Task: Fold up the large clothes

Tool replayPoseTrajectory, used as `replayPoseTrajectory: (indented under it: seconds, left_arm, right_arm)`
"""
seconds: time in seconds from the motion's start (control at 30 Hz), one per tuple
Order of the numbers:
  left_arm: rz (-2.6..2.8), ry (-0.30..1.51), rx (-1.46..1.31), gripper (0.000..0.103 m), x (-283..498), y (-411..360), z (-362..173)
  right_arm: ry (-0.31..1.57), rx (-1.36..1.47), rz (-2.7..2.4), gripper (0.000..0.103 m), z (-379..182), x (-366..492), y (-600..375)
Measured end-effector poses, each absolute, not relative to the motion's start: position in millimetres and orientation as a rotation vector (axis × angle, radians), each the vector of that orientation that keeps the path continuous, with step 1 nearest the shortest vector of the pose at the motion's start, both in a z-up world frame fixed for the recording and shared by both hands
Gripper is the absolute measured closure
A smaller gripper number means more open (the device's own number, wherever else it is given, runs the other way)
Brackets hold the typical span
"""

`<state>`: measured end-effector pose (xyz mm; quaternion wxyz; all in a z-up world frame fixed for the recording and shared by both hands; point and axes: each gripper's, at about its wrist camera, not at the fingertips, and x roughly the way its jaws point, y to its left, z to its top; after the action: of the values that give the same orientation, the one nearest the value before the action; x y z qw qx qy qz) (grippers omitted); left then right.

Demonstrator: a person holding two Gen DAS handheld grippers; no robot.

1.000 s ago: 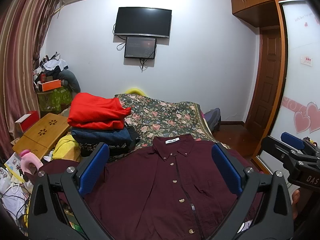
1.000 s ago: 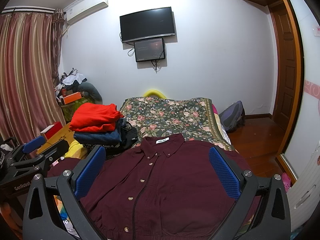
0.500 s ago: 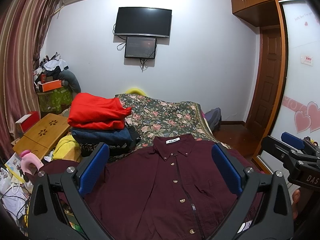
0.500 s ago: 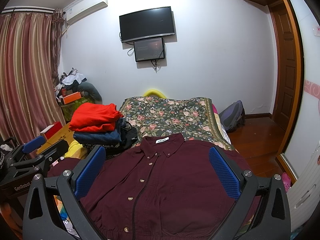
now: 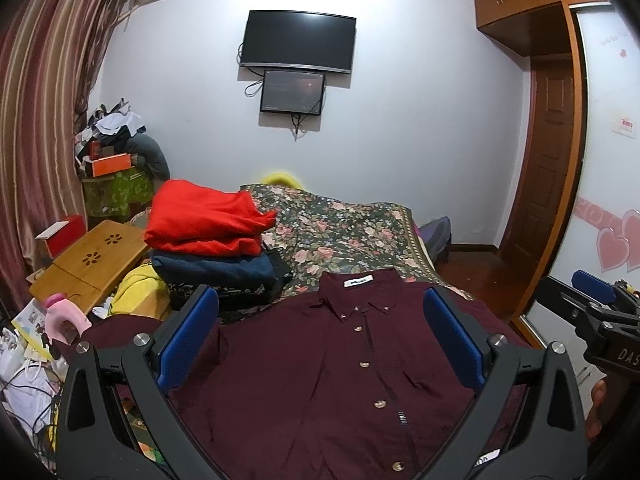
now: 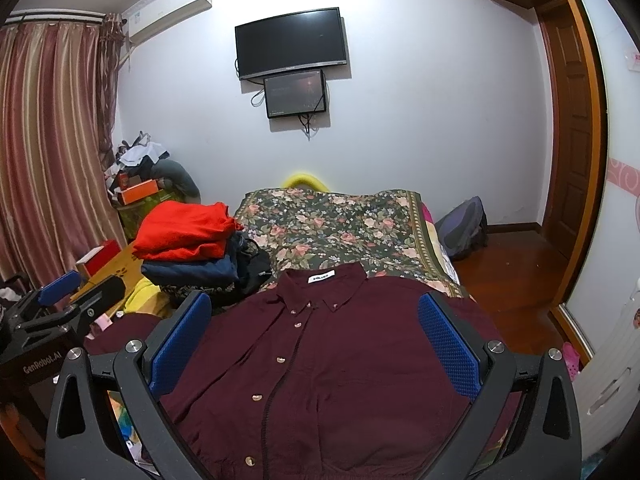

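Note:
A dark maroon button-up shirt lies spread flat, front up and buttoned, on the near end of the bed with its collar and white label pointing away from me. My left gripper hovers open above the shirt's lower half, blue pads wide apart, nothing between them. My right gripper is likewise open over the shirt's hem area. Each gripper shows at the edge of the other's view: the right one at far right, the left one at far left.
A floral bedspread covers the bed beyond the shirt. A pile of folded clothes, red on top and navy below, sits at the bed's left. A wooden lap table and floor clutter lie left; a backpack and door are right.

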<state>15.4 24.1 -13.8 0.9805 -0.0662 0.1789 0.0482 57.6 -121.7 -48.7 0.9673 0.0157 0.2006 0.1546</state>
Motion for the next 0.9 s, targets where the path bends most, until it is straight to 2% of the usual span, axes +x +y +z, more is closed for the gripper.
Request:
replayPoseTrajectory:
  seconds: [0.27, 0.53, 0.83, 0.9]
  left_arm:
    - [0.216, 0.354, -0.156, 0.0, 32, 78, -22]
    - [0.526, 0.395, -0.255, 0.0, 39, 194, -50]
    - [0.759, 0.607, -0.47, 0.001, 32, 337, -148]
    - [0.77, 0.664, -0.558, 0.007, 29, 360, -178]
  right_arm:
    - [0.458, 0.01, 0.296, 0.0, -57, 82, -115]
    - [0.536, -0.016, 0.26, 0.0, -75, 118, -107]
    - [0.661, -0.019, 0.242, 0.0, -99, 158, -95]
    - [0.69, -0.02, 0.243, 0.0, -104, 164, -93]
